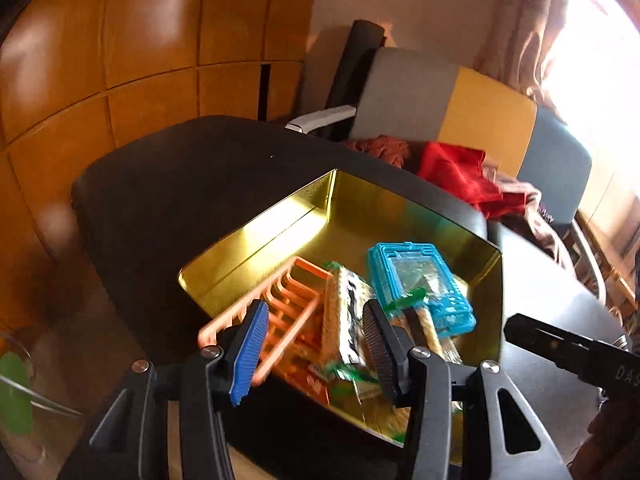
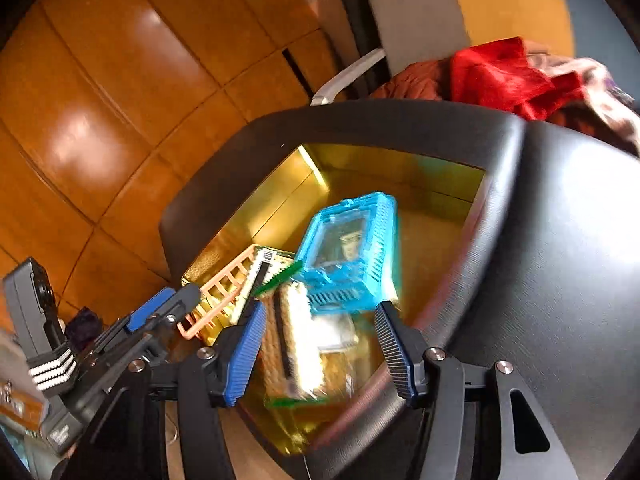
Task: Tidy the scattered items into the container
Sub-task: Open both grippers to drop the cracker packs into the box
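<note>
A gold tin sits open on a black table. Inside lie an orange plastic rack, biscuit packets and a blue plastic basket. The rack leans over the tin's near left rim. The blue basket rests tilted on the packets and looks blurred in the right wrist view. My left gripper hovers open over the rack and packets, holding nothing. My right gripper stands open above the packets, just below the blue basket, also with nothing in it.
The black table carries the tin. Behind it stands a chair with red cloth piled on it. Orange wooden panelling fills the left. A green object sits low at the left.
</note>
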{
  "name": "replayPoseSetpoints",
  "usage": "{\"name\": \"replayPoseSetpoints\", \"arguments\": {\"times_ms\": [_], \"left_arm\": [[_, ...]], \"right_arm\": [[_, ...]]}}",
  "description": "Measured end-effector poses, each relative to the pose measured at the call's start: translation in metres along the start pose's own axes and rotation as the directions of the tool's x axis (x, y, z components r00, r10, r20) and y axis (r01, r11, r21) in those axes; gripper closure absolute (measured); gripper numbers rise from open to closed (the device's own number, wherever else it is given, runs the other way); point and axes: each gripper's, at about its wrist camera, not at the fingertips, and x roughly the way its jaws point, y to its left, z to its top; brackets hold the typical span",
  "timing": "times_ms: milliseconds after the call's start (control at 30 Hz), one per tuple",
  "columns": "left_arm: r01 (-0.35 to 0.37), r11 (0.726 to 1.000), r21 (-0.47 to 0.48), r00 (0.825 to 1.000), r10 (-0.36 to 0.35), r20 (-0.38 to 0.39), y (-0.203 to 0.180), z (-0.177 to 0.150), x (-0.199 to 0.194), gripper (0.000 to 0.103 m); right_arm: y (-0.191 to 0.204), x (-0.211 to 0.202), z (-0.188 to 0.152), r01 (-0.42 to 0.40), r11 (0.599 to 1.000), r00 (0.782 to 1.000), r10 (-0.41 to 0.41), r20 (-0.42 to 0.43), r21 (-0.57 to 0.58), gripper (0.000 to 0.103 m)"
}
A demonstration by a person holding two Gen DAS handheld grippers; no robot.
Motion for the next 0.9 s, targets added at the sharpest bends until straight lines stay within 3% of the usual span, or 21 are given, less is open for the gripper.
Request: {"name": "replayPoseSetpoints", "arguments": {"times_ms": [133, 367, 600, 900], "left_arm": [[0.034, 0.999, -0.005, 0.999, -0.033, 0.006, -0.011, -0.019, -0.016, 0.053], [0.094, 0.992, 0.084, 0.996, -0.094, -0.006, -0.053, -0.044, -0.035, 0.052], [0.155, 0.975, 0.157, 0.988, -0.150, -0.043, -0.094, -0.058, -0.040, 0.048], [0.254, 0.930, 0.266, 0.967, -0.233, -0.106, -0.151, -0.084, -0.049, 0.048]], "right_arm": [[-0.014, -0.018, -0.018, 0.044, 0.999, 0.999, -0.045, 0.025, 0.026, 0.045], [-0.032, -0.049, -0.038, 0.134, 0.989, 0.987, -0.138, 0.077, 0.054, 0.044], [-0.062, -0.096, -0.066, 0.309, 0.944, 0.935, -0.324, 0.143, 0.116, 0.041], [-0.111, -0.148, -0.101, 0.412, 0.882, 0.879, -0.450, 0.154, 0.226, 0.036]]}}
